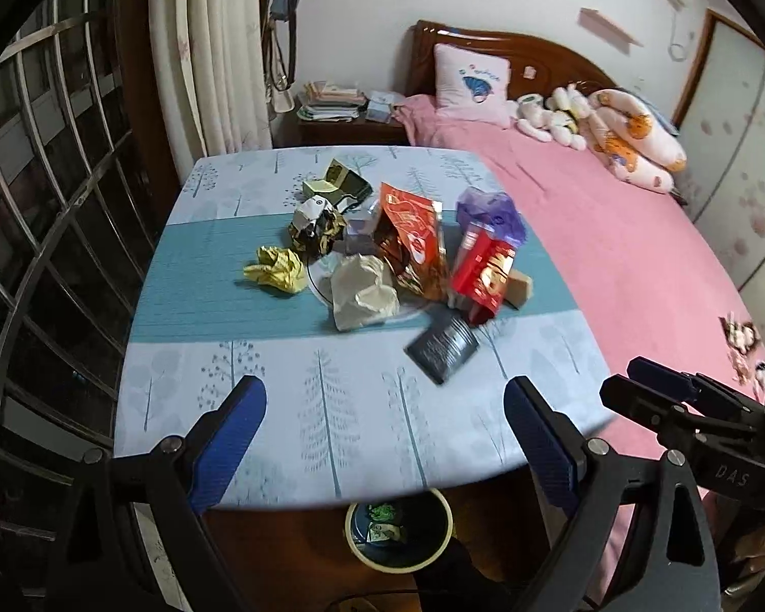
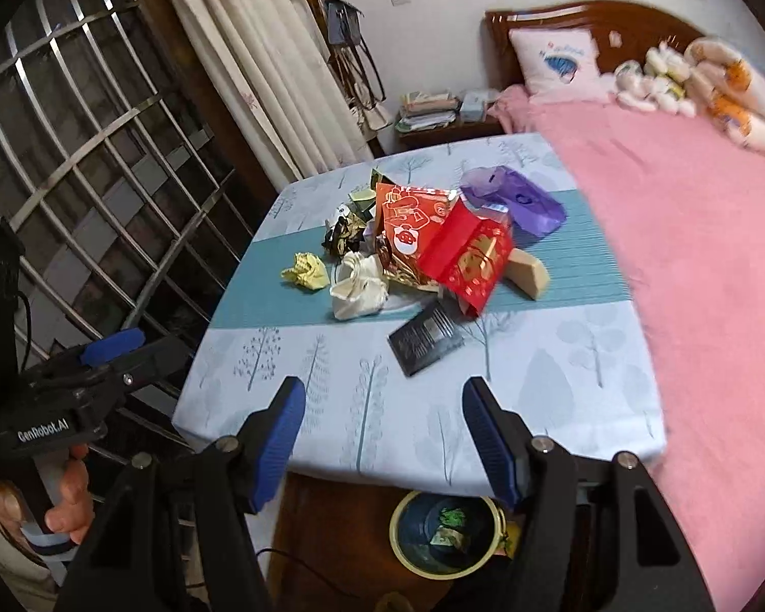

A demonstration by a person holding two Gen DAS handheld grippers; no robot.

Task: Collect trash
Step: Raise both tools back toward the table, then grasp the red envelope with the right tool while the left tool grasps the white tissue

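Above the table [image 1: 331, 423], both hand-held grippers [image 1: 385, 438] [image 2: 382, 438] angled downward, wide apart, empty.

Left gripper [image 1: 385, 431] hangs wide open with nothing in it, low in the frame over the table [image 1: 260, 438]. Trash pile [image 1: 382, 250] sits mid-frame, bin [image 1: 399, 535] at bottom center, right gripper [image 1: 637, 382] at lower right.

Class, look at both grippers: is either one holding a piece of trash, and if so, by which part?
Nothing is held. The left gripper and right gripper both have open, empty jaws above the near table edge; the trash lies untouched beyond.
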